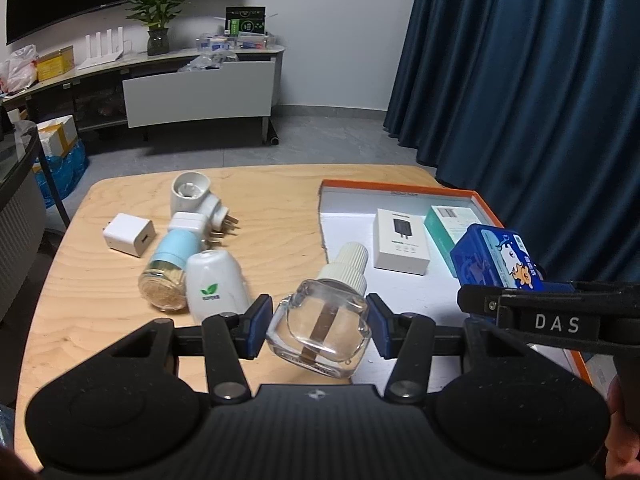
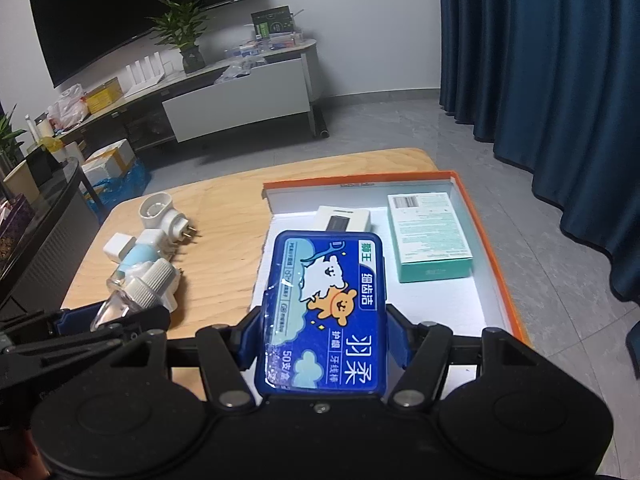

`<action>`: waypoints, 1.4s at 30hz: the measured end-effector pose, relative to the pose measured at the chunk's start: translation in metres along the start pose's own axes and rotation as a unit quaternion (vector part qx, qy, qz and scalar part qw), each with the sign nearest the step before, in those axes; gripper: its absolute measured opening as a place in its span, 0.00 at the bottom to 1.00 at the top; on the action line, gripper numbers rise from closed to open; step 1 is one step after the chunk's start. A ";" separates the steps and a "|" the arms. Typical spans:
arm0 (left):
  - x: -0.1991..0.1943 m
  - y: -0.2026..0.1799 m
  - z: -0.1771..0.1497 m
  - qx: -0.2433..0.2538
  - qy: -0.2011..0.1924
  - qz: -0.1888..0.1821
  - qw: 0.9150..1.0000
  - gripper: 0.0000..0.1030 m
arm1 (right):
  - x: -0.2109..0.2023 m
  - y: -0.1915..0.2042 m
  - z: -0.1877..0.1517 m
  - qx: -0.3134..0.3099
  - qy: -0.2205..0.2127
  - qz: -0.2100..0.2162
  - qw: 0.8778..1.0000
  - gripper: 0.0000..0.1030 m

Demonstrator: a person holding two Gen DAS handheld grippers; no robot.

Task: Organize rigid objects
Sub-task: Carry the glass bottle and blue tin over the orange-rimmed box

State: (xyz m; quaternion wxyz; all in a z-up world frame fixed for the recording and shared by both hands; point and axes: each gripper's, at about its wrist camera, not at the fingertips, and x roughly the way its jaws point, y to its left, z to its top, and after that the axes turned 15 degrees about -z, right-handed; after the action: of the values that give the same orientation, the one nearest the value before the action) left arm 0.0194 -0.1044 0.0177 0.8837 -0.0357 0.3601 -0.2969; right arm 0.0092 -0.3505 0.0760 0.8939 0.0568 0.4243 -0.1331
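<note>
My left gripper (image 1: pixel 318 330) is shut on a clear glass bottle (image 1: pixel 320 330) with a white ribbed cap, held above the wooden table (image 1: pixel 100 300) near the tray's left edge. My right gripper (image 2: pixel 322 334) is shut on a blue floss-pick box (image 2: pixel 324 312) with a cartoon bear, held over the orange-rimmed white tray (image 2: pixel 494 268). That blue box also shows in the left wrist view (image 1: pixel 496 258). The bottle also shows in the right wrist view (image 2: pixel 128 296).
In the tray lie a white charger box (image 1: pixel 400 238) and a teal box (image 2: pixel 430 236). On the table's left lie a white cube charger (image 1: pixel 128 234), white plug adapters (image 1: pixel 196 198), a light-blue capped jar (image 1: pixel 168 272) and a white leaf-logo device (image 1: pixel 216 284).
</note>
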 end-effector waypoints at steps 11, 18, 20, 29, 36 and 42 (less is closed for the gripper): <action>0.015 -0.016 -0.001 0.009 0.014 -0.013 1.000 0.50 | 0.007 -0.021 0.000 0.018 0.005 -0.014 1.000 0.72; 0.028 -0.027 -0.001 0.015 0.025 -0.022 0.999 0.50 | 0.012 -0.038 0.002 0.030 0.006 -0.027 0.999 0.72; 0.032 -0.031 -0.002 0.016 0.029 -0.025 0.999 0.50 | 0.014 -0.043 0.003 0.033 0.007 -0.029 0.999 0.72; 0.049 -0.044 -0.002 0.014 0.042 -0.038 0.998 0.50 | 0.028 -0.060 0.005 0.031 0.015 -0.038 0.999 0.72; 0.062 -0.053 0.000 0.017 0.048 -0.044 0.998 0.50 | 0.038 -0.064 0.008 0.022 0.022 -0.039 0.999 0.72; 0.072 -0.053 -0.001 0.010 0.057 -0.041 0.997 0.50 | 0.047 -0.066 0.011 0.015 0.026 -0.033 0.999 0.73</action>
State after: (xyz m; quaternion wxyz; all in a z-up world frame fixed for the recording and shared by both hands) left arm 0.0333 -0.1871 -0.0125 0.8489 -0.0244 0.4054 -0.3383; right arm 0.0270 -0.4249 0.0480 0.8767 0.0602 0.4471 -0.1673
